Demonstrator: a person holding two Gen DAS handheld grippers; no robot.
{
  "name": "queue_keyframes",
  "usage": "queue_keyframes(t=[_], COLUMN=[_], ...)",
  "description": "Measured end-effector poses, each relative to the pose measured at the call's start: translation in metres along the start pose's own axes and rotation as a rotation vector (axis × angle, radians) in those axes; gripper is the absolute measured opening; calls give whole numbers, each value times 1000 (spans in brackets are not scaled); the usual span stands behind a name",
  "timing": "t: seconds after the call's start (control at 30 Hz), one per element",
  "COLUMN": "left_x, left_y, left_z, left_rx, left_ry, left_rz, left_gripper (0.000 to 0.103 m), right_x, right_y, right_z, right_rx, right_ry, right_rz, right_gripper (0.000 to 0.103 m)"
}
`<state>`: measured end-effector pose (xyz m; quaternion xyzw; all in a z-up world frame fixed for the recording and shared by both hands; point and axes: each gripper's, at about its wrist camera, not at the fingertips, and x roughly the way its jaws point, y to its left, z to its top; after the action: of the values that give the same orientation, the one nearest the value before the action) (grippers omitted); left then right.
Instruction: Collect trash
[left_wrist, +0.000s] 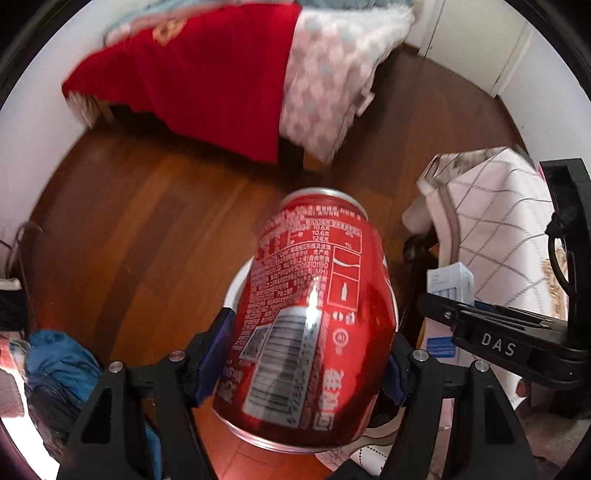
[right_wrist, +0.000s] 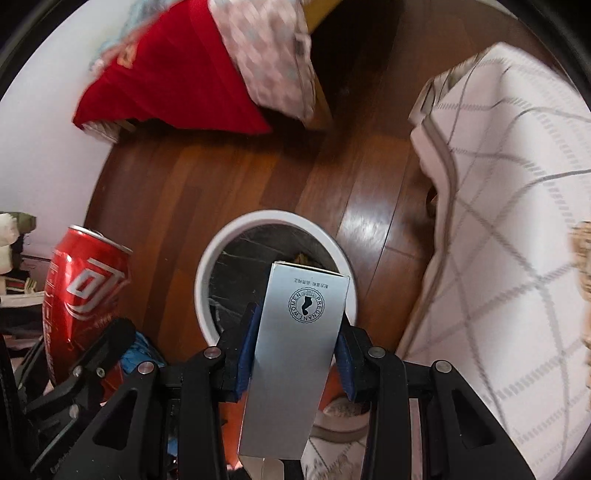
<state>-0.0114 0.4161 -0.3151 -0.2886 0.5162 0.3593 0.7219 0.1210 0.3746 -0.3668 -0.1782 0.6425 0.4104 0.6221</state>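
Above the white round plastic bin (right_wrist: 207, 266), on our left, our left gripper (left_wrist: 306, 354) clamps a red aluminium cola can (left_wrist: 314, 317) mid-body: light, slick, easily dented. Rightward, our right gripper (right_wrist: 297, 354) pinches a silver cardboard box (right_wrist: 295, 354), light and crushable, by its flat sides.

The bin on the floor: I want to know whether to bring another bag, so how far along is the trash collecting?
Both pieces are picked up: the left gripper is shut on the red soda can, the right gripper on the silver box. In hand: both hang above the white bin, which has a dark liner and something already inside. Left: dropping both in. No other loose trash is clearly visible on the wooden floor.
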Motion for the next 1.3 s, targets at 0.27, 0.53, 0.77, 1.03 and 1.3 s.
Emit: queue_keyframes(t=[0.27,0.53,0.77,1.03,1.3], left_x=[22,-7,-61,-134,-220], left_y=[16,35,38,28,21], left_z=[0,-19,-40,-65,-84], left_rx=[-72,-131,-139,-118,-106], left_ry=[58,39,-4,-63,-167], left_rz=[7,68,77,54,6], left_gripper=[72,97,98,98,98], right_x=[56,29,-37,-124,-231], right_y=[4,17,26,35,53], right_z=[18,12,-28,-72,-110], right_rx=[-5,-100,-186,-221,-248], right_ry=[95,52,10,-74,-176], right_rz=[10,-38,-121,-95,18], right_gripper=[41,93,103,103,103])
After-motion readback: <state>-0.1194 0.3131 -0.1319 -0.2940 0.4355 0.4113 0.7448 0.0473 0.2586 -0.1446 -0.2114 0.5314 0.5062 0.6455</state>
